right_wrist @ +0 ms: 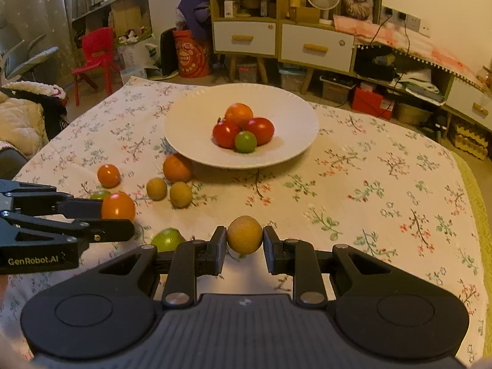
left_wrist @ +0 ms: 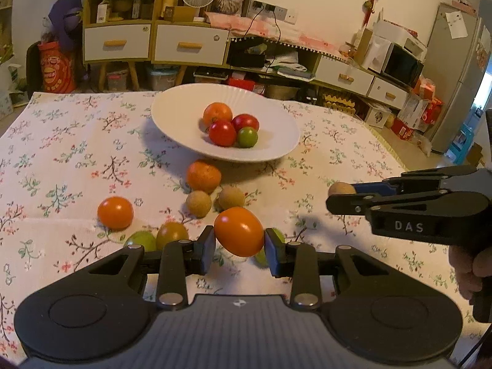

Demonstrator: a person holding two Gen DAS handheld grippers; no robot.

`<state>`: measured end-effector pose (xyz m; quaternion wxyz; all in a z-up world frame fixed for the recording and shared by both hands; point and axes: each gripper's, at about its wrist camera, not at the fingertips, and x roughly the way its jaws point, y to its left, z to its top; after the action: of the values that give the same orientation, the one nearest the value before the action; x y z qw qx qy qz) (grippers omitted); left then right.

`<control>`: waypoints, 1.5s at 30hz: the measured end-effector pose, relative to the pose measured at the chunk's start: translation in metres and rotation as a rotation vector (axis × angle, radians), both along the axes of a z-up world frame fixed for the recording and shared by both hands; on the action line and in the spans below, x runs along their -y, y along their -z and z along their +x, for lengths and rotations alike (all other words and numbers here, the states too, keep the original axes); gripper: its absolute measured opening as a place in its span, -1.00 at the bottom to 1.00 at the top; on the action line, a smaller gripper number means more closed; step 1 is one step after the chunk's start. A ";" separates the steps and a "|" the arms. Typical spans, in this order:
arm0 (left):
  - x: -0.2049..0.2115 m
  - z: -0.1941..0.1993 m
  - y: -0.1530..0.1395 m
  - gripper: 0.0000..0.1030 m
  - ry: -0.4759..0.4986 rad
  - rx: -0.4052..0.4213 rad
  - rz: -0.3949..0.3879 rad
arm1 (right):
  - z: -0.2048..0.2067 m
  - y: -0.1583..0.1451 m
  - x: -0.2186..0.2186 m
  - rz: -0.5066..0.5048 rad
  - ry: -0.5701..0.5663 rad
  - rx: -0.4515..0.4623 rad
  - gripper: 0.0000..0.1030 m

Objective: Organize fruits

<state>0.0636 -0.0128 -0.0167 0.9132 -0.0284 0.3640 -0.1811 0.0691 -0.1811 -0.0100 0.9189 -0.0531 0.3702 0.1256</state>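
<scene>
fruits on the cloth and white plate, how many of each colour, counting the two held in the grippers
round orange fruits: 4
round red fruits: 2
round green fruits: 3
round tan fruits: 3
part-green, part-orange round fruit: 1
total: 13

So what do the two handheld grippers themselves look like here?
Both are matte black, with ribbed grey housings, round side discs and silver pivot screws. The left gripper has blue-padded fingers and reads "GenRobot.AI"; the right gripper is marked "DAS".

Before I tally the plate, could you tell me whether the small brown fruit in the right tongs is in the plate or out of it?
Out: the brown fruit is pinched in the right tongs above the tablecloth, short of the plate.
</scene>
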 end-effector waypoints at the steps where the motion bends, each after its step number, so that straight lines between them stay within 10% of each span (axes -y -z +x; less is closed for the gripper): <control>1: 0.000 0.001 -0.002 -0.30 -0.001 0.005 -0.002 | 0.001 -0.001 -0.001 0.003 0.000 0.003 -0.55; 45: 0.001 0.145 -0.004 -0.30 -0.040 -0.027 0.044 | 0.142 0.002 0.008 0.178 0.132 -0.003 -0.55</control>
<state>0.2091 -0.0134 -0.0124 0.9120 -0.0181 0.3797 -0.1542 0.2107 -0.1892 -0.0124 0.9257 0.0533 0.3617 0.0971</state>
